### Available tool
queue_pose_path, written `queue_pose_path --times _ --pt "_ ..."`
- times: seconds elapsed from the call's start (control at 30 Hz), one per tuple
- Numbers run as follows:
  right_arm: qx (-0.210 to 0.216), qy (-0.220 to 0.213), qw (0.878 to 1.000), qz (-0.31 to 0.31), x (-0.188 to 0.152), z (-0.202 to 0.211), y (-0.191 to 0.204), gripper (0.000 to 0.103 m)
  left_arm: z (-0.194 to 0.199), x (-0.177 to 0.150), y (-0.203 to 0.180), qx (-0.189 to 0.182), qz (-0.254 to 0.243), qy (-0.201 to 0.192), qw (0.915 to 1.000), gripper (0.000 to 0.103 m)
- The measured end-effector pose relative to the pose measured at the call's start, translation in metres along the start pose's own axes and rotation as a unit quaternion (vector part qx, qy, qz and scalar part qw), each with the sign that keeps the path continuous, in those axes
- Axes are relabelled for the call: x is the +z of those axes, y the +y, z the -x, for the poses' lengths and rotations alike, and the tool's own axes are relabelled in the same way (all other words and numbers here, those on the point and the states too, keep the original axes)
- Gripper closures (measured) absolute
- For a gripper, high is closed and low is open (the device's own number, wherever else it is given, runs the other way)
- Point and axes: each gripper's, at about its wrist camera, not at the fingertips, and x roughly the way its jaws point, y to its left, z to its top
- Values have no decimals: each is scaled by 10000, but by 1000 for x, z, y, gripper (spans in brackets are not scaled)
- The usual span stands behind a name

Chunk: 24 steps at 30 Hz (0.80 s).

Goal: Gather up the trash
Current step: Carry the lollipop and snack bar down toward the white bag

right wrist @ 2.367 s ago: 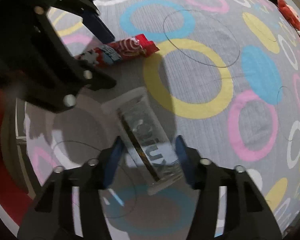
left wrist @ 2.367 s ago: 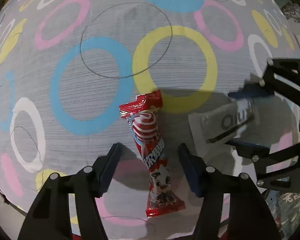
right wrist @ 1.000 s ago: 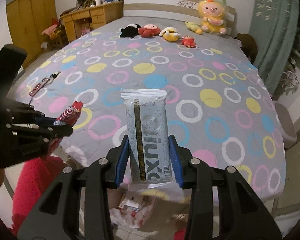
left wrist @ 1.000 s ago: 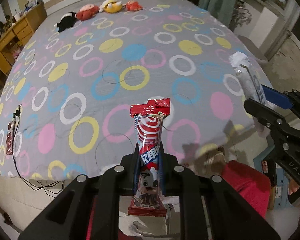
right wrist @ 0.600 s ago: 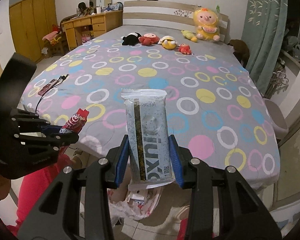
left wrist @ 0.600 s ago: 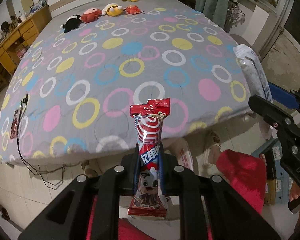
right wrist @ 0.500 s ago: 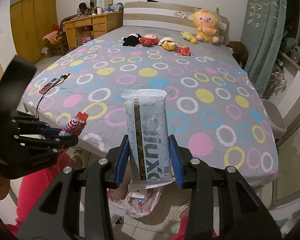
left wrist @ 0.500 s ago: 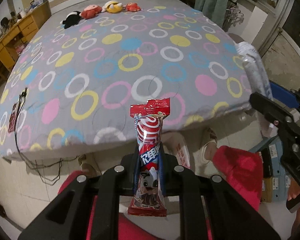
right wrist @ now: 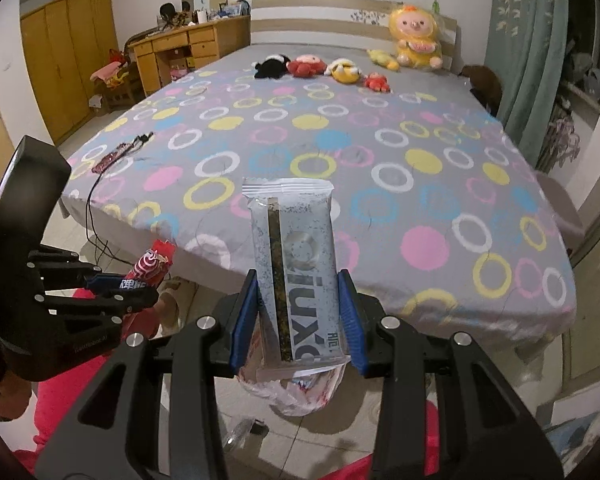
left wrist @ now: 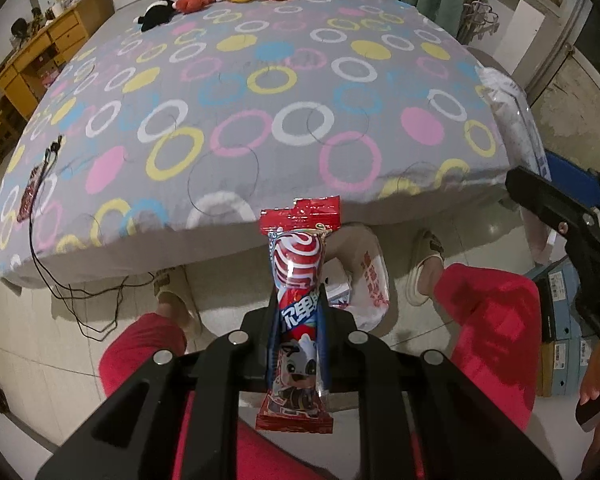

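Observation:
My left gripper [left wrist: 298, 320] is shut on a red candy wrapper [left wrist: 298, 276] with a swirl and a cartoon animal, held upright above the floor in front of the bed. My right gripper [right wrist: 296, 312] is shut on a silvery grey speckled wrapper [right wrist: 294, 256] with dark lettering. A white plastic trash bag [left wrist: 370, 284] sits on the floor between the person's feet; in the right wrist view the bag [right wrist: 300, 394] lies just under the grey wrapper. The left gripper with the red wrapper [right wrist: 150, 268] shows at the left of the right wrist view. The right gripper [left wrist: 560, 208] shows at the right of the left wrist view.
A bed [right wrist: 380, 140] with a grey ring-patterned cover fills the view ahead, plush toys [right wrist: 324, 68] at its head. A cable and a phone [left wrist: 32, 192] lie near its left corner. The person's red-trousered legs [left wrist: 492, 312] and slippers flank the bag. Boxes [left wrist: 560, 320] stand at the right.
Both grippers have pulled further back from the bed and tilted down, each still holding its wrapper. The floor, the feet and the trash bag show more fully now.

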Motion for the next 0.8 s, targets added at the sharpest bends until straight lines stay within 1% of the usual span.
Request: queue_pose_path --times 0.17,0.3,0.37,0.43,0.5,0.6,0.8 --pt "-9 237 9997 -41 -24 -24 0 64 -24 -12 -9 -4 44 75 10000 87" --pt "60 457 9988 -163 -41 -41 0 64 -50 -17 -16 -143 48 333 9993 87" --pt "34 516 9985 -201 -48 -48 -1 64 -60 -19 -19 -186 -1 389 9991 87" --pt "40 590 9978 -288 -54 -56 -3 64 -71 -20 -21 -367 -9 436 9984 87" --pt "90 663 9969 -409 -59 -63 -6 64 -82 -21 -23 -415 -37 509 9978 87" --pt "132 807 9951 -552 -66 -76 -10 64 -99 -23 -27 -335 -120 605 9975 87" --pt "141 1103 9910 -743 -84 -106 -17 64 -138 -28 -34 -346 -229 906 9950 87"
